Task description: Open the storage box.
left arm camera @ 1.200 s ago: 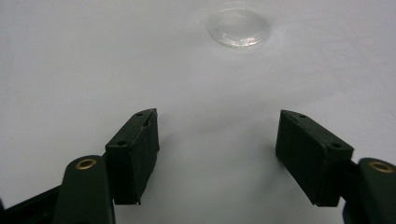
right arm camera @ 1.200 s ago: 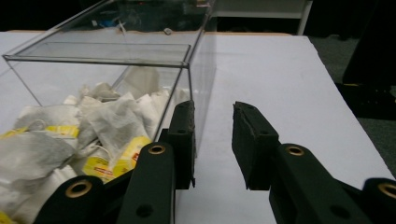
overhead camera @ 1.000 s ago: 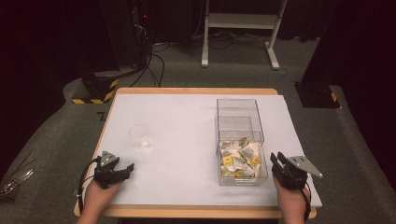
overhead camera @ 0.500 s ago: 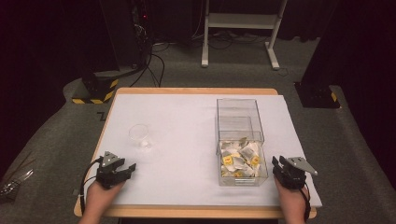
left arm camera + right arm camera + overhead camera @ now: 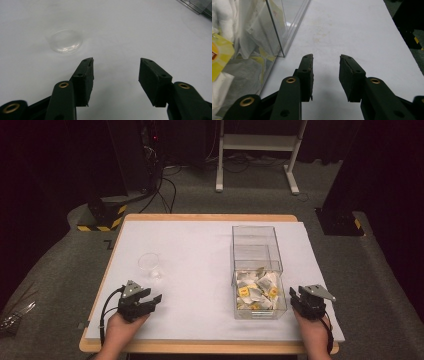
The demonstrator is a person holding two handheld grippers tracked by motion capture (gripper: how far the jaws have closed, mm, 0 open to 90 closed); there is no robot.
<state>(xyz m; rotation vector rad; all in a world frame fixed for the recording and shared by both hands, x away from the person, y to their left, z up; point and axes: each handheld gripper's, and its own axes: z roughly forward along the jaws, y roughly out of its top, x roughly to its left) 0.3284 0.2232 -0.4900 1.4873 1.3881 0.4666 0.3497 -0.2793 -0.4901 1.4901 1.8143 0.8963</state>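
Note:
A clear plastic box (image 5: 256, 270) stands on the right half of the white table, its near compartment holding several tea bags (image 5: 255, 289) with yellow tags. A small clear cup (image 5: 149, 264) stands on the left half; in the left gripper view the cup (image 5: 66, 44) lies ahead and to the left of the jaws. My left gripper (image 5: 154, 301) rests near the front edge, open and empty, also seen as my left gripper (image 5: 115, 65). My right gripper (image 5: 294, 296) sits just right of the box, open with nothing between its fingers; close up my right gripper (image 5: 326, 60) has the box wall (image 5: 277, 32) at its left.
The table (image 5: 200, 250) is covered by a white sheet with a wooden rim. Beyond it are a dark floor, cables, a yellow-black striped block (image 5: 102, 215) and a white stand's legs (image 5: 255, 155). A dark post base (image 5: 340, 220) stands off the right side.
The right gripper has drawn back slightly toward the front edge and its jaws have narrowed a little. The left gripper has hardly moved.

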